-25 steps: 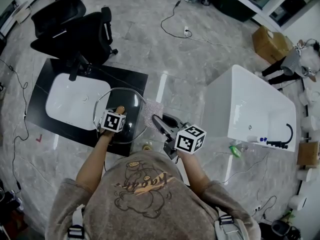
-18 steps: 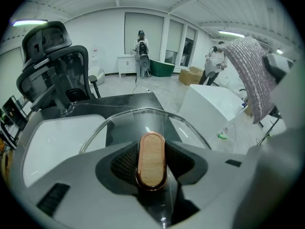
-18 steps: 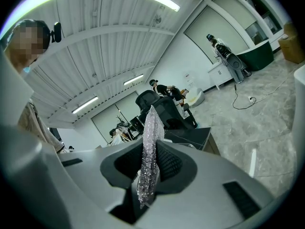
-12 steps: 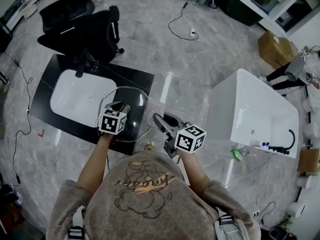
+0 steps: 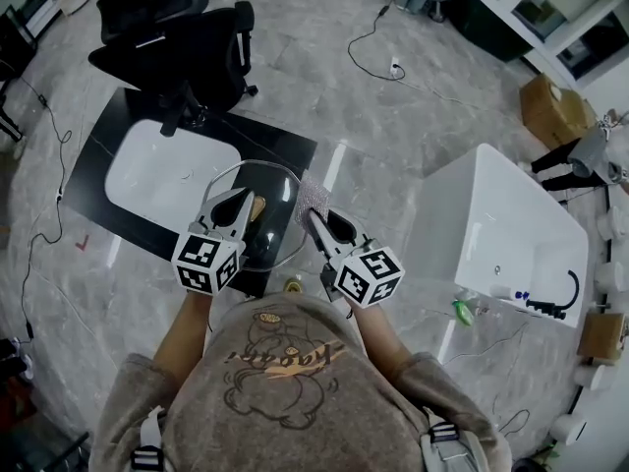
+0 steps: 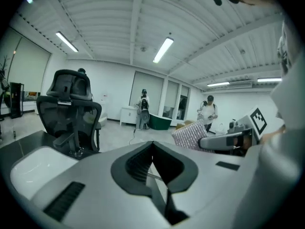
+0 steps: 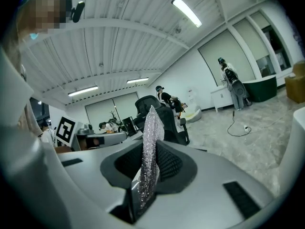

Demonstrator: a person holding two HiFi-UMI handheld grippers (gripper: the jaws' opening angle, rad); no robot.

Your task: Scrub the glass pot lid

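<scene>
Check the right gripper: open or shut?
Shut: the jaws of the right gripper pinch the sparkly cloth, which stands upright between them.

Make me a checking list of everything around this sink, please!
Surface: black counter with a white sink.
Job's things: glass pot lid with a wooden knob, seemingly resting on the counter beside the sink; sparkly scrub cloth.
Clutter: small round object at the counter's near edge, too small to tell.
Tools: left tool has just closed, nothing between its jaws, over the lid; right tool shut on the cloth.
Cables: loose cables on the floor beyond the counter and left of it.
Surroundings: black chairs, white bathtub, cardboard box.
</scene>
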